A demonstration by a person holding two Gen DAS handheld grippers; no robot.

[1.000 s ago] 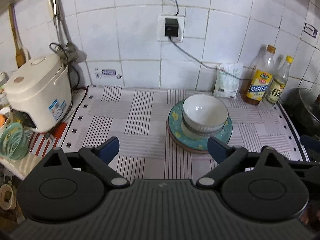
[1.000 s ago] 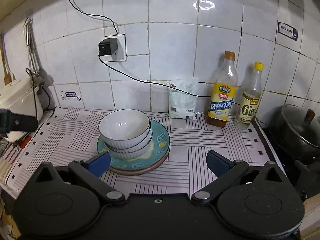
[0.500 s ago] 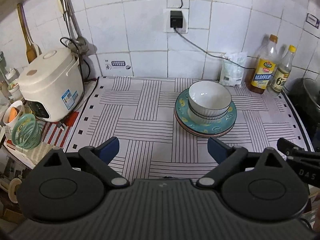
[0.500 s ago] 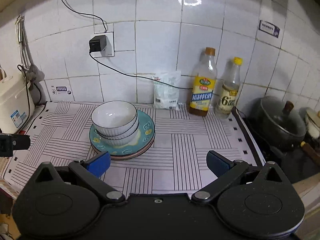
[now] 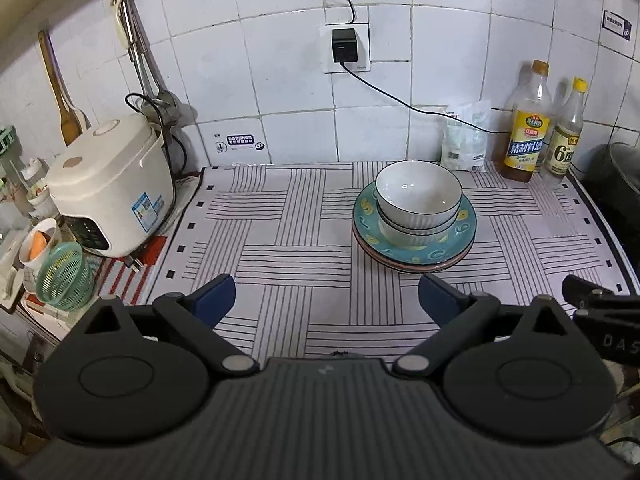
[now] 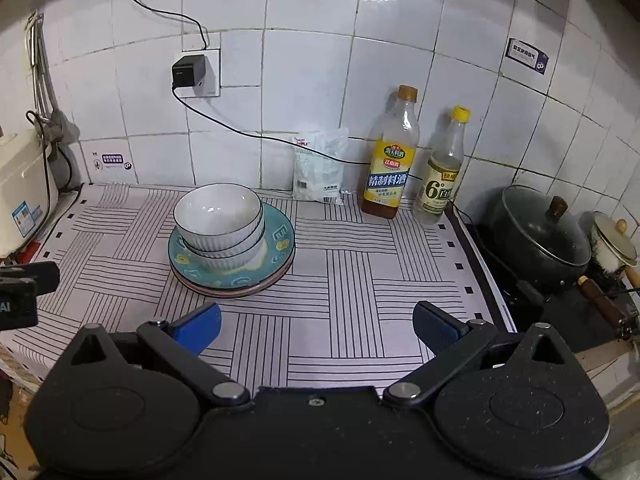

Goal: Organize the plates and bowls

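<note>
Two white ribbed bowls (image 5: 418,198) (image 6: 219,218) sit nested on a teal patterned plate (image 5: 460,236) (image 6: 280,244), which lies on a pinkish plate beneath it, all on the striped counter mat. My left gripper (image 5: 326,300) hovers open near the mat's front edge, well short of the stack, with nothing between its blue pads. My right gripper (image 6: 316,326) is also open and empty, held back from the stack, which lies ahead to its left. Part of each gripper body shows at the edge of the other's view.
A white rice cooker (image 5: 108,184) stands at the left with a green basket (image 5: 64,276) in front. A salt bag (image 6: 320,168) and two bottles (image 6: 392,160) line the back wall. A black lidded pot (image 6: 536,236) sits on the stove at right.
Both grippers have pulled back and up from the stack, so the bowls and plates look smaller and farther. The stack itself has not moved. Both stay open.
</note>
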